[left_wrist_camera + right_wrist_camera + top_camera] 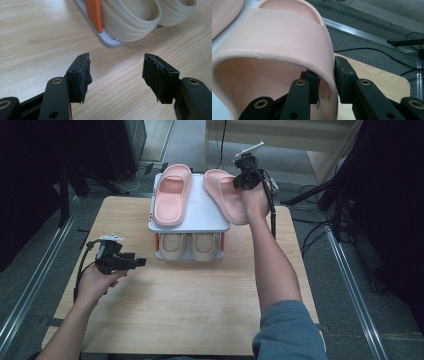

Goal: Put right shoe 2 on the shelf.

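Sitting on the far half of the light wooden table (190,295) is a small two-level white shoe rack with orange posts (200,222). A pair of cream rubber slides (192,247) is tucked on the lower shelf, and one pink foam slide (171,195) lies flat on the top one. The second pink foam slide (225,195) sits at the right edge of the top shelf, hanging over it a bit. The right gripper (325,86) is clamped on this slide's strap, one jaw inside and one outside, with that arm stretched far forward across the table. The left gripper (116,75) hangs low over bare wood near the rack's front left corner, jaws wide apart, nothing between them, forearm resting near the table's left side.
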Available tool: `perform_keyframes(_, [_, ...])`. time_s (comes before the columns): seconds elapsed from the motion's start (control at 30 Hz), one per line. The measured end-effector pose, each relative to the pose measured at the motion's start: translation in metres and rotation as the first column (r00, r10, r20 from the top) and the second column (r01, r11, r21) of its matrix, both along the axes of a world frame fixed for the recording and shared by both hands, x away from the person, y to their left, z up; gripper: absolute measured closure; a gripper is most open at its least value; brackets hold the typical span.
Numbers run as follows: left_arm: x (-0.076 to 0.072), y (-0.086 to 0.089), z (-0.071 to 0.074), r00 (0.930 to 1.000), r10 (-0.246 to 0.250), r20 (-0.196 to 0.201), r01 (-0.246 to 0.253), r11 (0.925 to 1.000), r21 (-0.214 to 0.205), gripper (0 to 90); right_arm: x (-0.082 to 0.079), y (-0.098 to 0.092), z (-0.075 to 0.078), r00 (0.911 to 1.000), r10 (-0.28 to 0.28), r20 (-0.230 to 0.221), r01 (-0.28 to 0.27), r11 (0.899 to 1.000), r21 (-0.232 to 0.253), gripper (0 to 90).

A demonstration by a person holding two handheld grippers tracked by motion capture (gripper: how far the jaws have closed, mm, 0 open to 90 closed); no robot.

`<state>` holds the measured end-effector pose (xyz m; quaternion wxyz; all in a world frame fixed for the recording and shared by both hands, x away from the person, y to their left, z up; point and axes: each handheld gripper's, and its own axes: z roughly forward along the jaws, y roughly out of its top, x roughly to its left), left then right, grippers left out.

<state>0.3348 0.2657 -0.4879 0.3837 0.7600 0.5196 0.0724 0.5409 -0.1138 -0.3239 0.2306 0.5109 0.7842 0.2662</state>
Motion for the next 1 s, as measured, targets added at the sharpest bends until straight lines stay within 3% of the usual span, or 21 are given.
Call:
perform_keyframes(0.13, [0.001,-0.002,-0.001,0.9999,-0.007,-0.011,0.007,1.0,0.002,39.2,0.003,0.015,-0.001,1.0,-0.007,0.003,0.007,1.0,-0.02,73.9])
perform_keyframes(0.33, [0.0,-0.004,-0.001,0.9999,-0.008,-0.007,0.008,1.0,-0.001,39.2,0.005,0.032,-0.003,1.0,-0.003,0.005,0.003,1.0,0.014,69.1])
perform_keyframes(0.53, [0.0,-0.003,-0.001,1.0,-0.008,-0.006,0.007,0.9999,-0.01,39.1,0.001,0.036,0.0,0.9999,0.012,0.001,-0.012,0.996,0.094,62.5])
perform_keyframes(0.67, [0.0,-0.002,-0.001,1.0,-0.004,-0.005,0.004,0.9999,-0.011,39.1,-0.005,0.037,-0.003,0.9988,0.044,0.02,-0.046,0.995,0.089,59.1])
perform_keyframes(1.0, [0.0,-0.001,-0.001,1.0,-0.001,-0.007,0.001,0.9999,-0.011,39.1,-0.023,0.037,-0.006,0.9927,0.119,0.015,-0.12,0.985,0.124,55.6])
